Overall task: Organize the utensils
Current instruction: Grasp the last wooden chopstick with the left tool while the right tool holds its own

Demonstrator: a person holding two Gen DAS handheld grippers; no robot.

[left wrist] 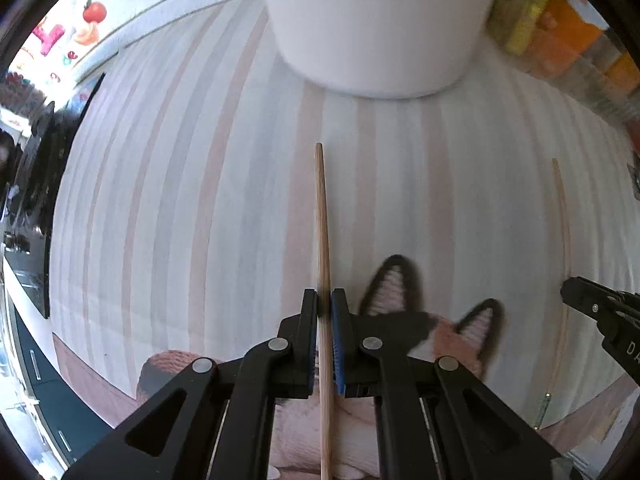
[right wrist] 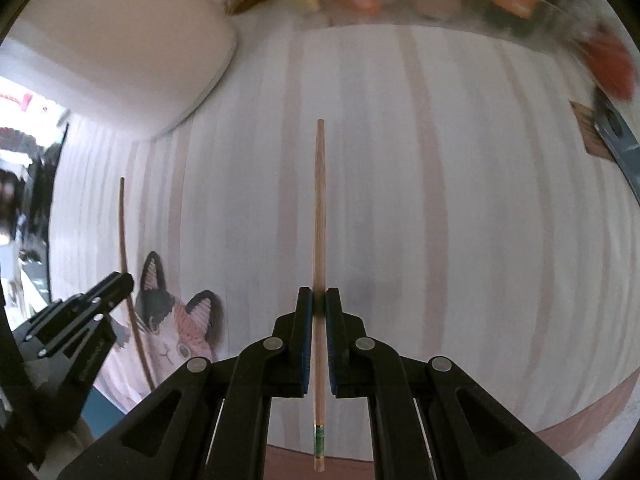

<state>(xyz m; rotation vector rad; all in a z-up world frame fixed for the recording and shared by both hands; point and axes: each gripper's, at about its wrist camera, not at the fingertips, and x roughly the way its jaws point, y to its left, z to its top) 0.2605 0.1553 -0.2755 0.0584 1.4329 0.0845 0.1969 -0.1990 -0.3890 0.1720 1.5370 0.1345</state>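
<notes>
We find each gripper carrying one wooden chopstick, tip pointing far, above a striped cloth [left wrist: 180, 200].

Left gripper [left wrist: 324, 308]: jaws pressed in on the left chopstick [left wrist: 322, 216], which runs between the pads and on toward the camera. It shows again at the left of the right wrist view [right wrist: 123, 240], with the left gripper below it [right wrist: 116, 284].

Right gripper [right wrist: 319, 308]: jaws pinching the right chopstick [right wrist: 319, 208] at about mid-length, the butt end with a green and gold band hanging near the camera. The left wrist view shows this stick at its right edge [left wrist: 564, 220], with the right gripper below it [left wrist: 576, 288].

A white container [left wrist: 376, 20] stands on the cloth at the far side, close ahead of the left stick's tip and far-left of the right one [right wrist: 120, 48]. We judge it the likely receptacle, though its opening is out of view. A knitted cat mat [right wrist: 176, 328] lies near, between the grippers.

Risks:
- Thin round sticks held on a narrow contact may pivot or slide out if tilted steeply.
- A tip could strike the container wall and push it, should the approach be low.
- With the grippers side by side, the sticks may cross on a shared approach.

Writing: partial letters on both gripper bodies, not legible. Coloured packages [left wrist: 560, 20] at the far right are too blurred to read.
</notes>
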